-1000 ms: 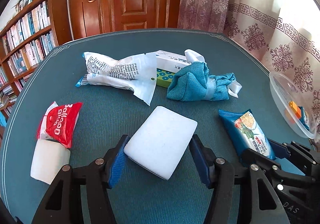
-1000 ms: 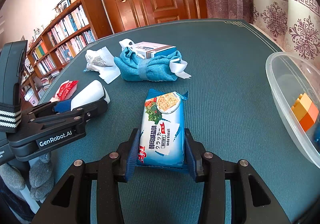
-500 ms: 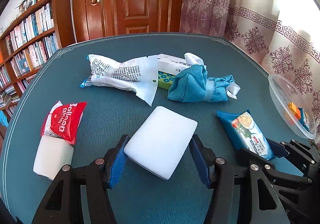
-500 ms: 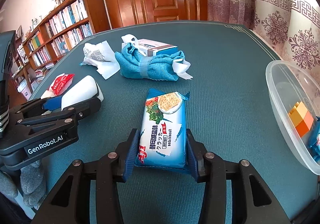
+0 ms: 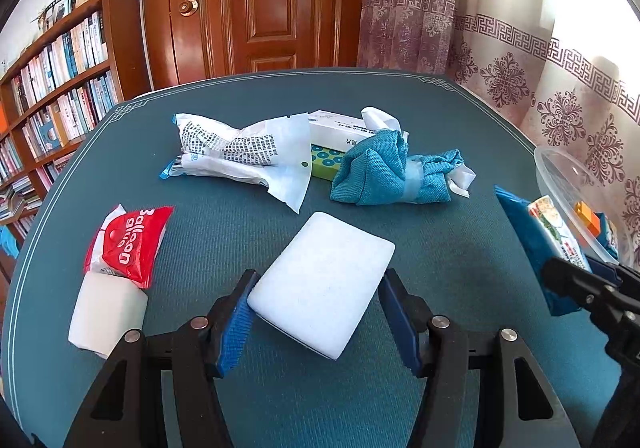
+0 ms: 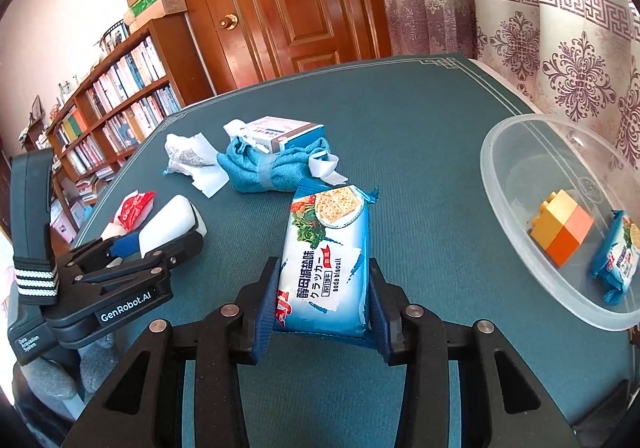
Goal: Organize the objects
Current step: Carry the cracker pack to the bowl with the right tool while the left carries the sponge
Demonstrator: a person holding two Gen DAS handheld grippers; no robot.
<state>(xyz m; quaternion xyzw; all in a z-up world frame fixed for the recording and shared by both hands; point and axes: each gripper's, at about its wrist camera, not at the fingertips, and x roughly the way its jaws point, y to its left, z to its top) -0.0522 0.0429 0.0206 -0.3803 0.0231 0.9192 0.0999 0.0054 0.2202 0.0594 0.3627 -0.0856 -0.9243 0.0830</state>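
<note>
Blue biscuit packet (image 6: pixel 326 252) has risen in right gripper (image 6: pixel 322 302).

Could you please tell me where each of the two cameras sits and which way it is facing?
Left wrist: on the left tool, looking down across the green table toward the door; its fingers grip a white sponge; the right tool shows at right.
Right wrist: on the right tool, facing likewise; its fingers grip a cracker pack; the left tool shows at left.
Shared: blue cloth, clear bowl, bookshelf.
</note>
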